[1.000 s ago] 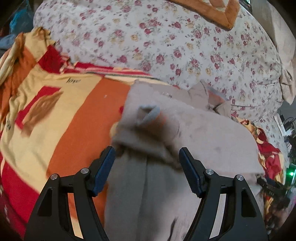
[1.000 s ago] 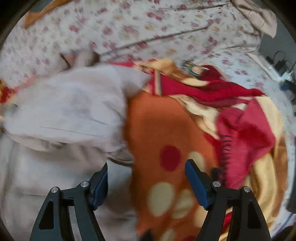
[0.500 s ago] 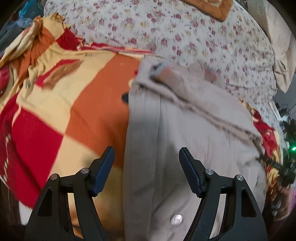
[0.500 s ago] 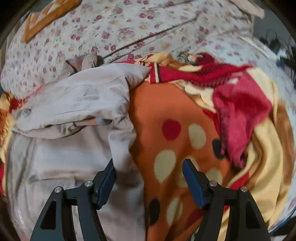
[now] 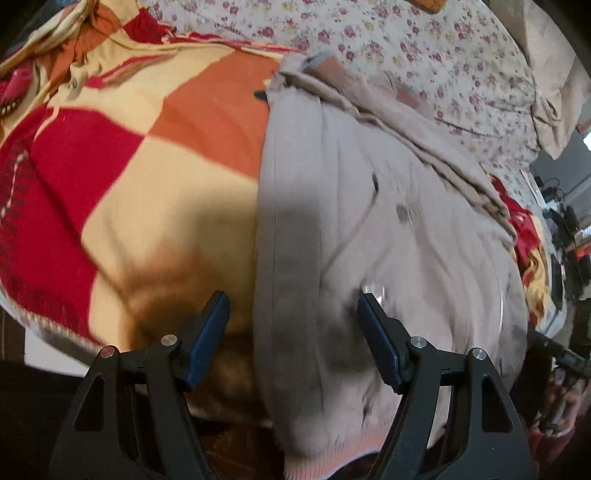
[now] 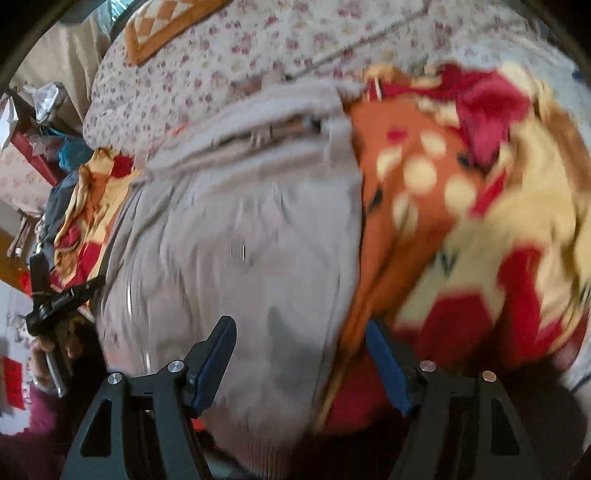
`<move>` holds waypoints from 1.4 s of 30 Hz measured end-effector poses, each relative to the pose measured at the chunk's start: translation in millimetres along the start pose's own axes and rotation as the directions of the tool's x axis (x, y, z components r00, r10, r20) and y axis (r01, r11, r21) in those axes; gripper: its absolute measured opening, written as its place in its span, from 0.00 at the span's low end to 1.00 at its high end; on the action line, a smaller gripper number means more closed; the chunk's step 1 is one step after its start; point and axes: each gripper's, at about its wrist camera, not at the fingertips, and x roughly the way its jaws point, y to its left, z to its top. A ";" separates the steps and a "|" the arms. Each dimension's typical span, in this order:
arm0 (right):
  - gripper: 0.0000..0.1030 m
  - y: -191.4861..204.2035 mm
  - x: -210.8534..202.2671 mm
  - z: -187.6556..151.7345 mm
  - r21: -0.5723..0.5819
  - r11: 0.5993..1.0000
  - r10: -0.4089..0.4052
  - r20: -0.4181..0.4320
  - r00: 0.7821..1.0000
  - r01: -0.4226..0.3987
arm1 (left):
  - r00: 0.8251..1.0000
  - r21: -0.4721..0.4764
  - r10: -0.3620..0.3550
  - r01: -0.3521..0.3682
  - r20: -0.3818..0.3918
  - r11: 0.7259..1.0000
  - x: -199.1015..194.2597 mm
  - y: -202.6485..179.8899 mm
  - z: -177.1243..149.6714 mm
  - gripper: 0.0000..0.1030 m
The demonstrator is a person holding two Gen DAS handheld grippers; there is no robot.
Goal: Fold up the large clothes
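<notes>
A large beige-grey jacket [image 5: 388, 229] lies on a bed, its sleeves folded across the upper part. Its ribbed hem hangs toward the near bed edge. It also shows in the right wrist view [image 6: 236, 236]. My left gripper [image 5: 293, 328] is open and empty, its jaws straddling the jacket's left edge near the hem. My right gripper [image 6: 301, 354] is open and empty, its jaws straddling the jacket's right edge near the hem. The left gripper shows at the far left of the right wrist view [image 6: 62, 299].
A red, orange and cream blanket [image 5: 122, 166] covers the bed under the jacket, seen too in the right wrist view [image 6: 480, 229]. A floral quilt [image 5: 424, 48] lies behind. An orange cushion [image 6: 166, 26] sits at the back. Clutter and cables stand beside the bed.
Both grippers have pulled back from the folded sleeves toward the jacket's hem at the near bed edge. Both stayed open and empty.
</notes>
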 end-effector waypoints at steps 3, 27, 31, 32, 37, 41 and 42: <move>0.68 -3.3 7.4 -20.0 0.007 0.998 0.055 -0.039 0.998 -0.055 | 0.998 -0.012 -0.044 0.043 -0.052 0.999 -3.8 2.8 -13.8 0.70; 0.29 32.3 37.8 -57.9 -0.092 0.985 0.127 -0.207 0.970 -0.148 | 0.971 0.072 -0.125 0.142 -0.205 0.987 5.0 -20.2 -56.5 0.18; 0.23 35.1 16.2 -56.2 -0.085 0.975 0.187 -0.168 0.968 -0.203 | 0.969 0.064 -0.200 0.211 -0.145 0.976 -19.7 -21.8 -49.3 0.15; 0.23 36.3 9.9 -54.2 -0.088 0.972 0.201 -0.153 0.967 -0.216 | 0.968 0.068 -0.218 0.228 -0.127 0.971 -26.6 -24.4 -45.4 0.15; 0.20 45.9 -15.7 -37.7 -0.093 0.954 0.279 -0.063 0.958 -0.284 | 0.959 0.068 -0.279 0.281 -0.047 0.957 -53.0 -32.3 -23.8 0.14; 0.19 51.6 -34.5 -18.3 -0.102 0.943 0.321 0.023 0.947 -0.318 | 0.953 0.063 -0.299 0.296 0.043 0.953 -72.0 -35.6 7.9 0.14; 0.19 51.7 -39.0 -9.7 -0.103 0.940 0.332 0.048 0.942 -0.326 | 0.953 0.067 -0.299 0.295 0.060 0.953 -75.3 -35.4 16.5 0.14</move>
